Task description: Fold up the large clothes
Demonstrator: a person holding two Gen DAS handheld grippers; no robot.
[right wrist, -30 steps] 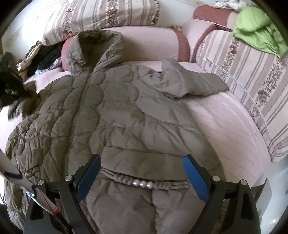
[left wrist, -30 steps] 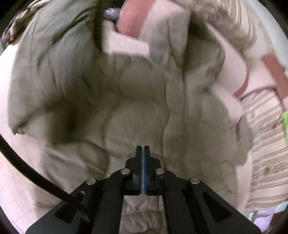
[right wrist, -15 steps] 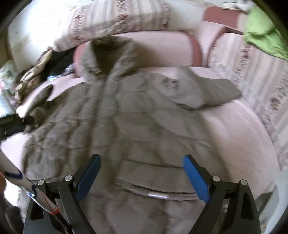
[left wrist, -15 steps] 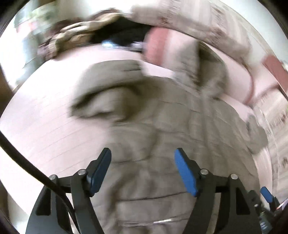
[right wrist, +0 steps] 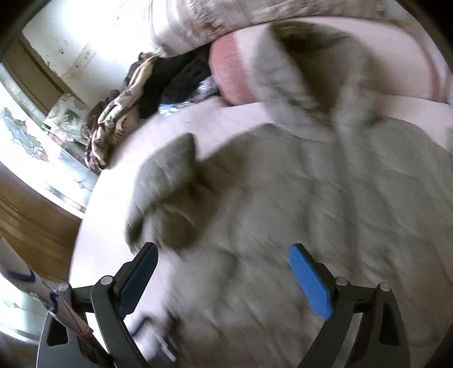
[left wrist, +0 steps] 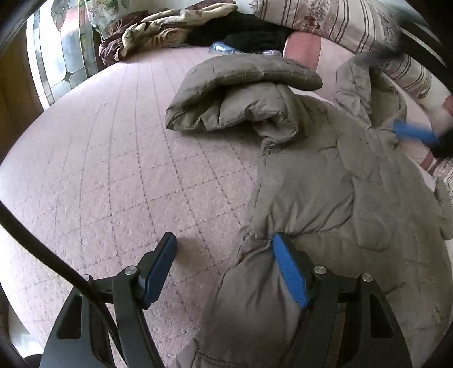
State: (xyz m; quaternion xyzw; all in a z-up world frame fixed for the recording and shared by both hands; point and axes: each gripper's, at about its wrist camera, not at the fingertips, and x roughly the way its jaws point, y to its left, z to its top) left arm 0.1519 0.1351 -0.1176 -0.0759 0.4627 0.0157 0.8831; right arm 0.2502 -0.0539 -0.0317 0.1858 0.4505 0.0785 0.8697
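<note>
A puffy olive-grey jacket (left wrist: 334, 181) lies spread on the pink quilted bed (left wrist: 99, 169), its hood (left wrist: 359, 82) toward the striped cushions (left wrist: 339, 22) and its near sleeve (left wrist: 240, 93) doubled back on itself beside the shoulder. The left gripper (left wrist: 223, 266) sits low at the jacket's side edge with its jaws wide apart and holding nothing: the right-hand pad presses against a bunched seam while the other hangs over bare bed. To do this step well, it should slide further in so both pads straddle the edge, pinching through all the padded layers before lifting, since slippery down fabric is likely to slip from a shallow bite. The right gripper (right wrist: 223, 277), also spread wide and empty, is over the jacket's body near the folded sleeve (right wrist: 167, 181); its view is motion-blurred, so contact cannot be judged. A second ago the left jaws were fully closed over the jacket's middle; half a second ago they had opened; now the gripper has dropped to the left edge. The right one has swung from the hem toward the upper body.
</note>
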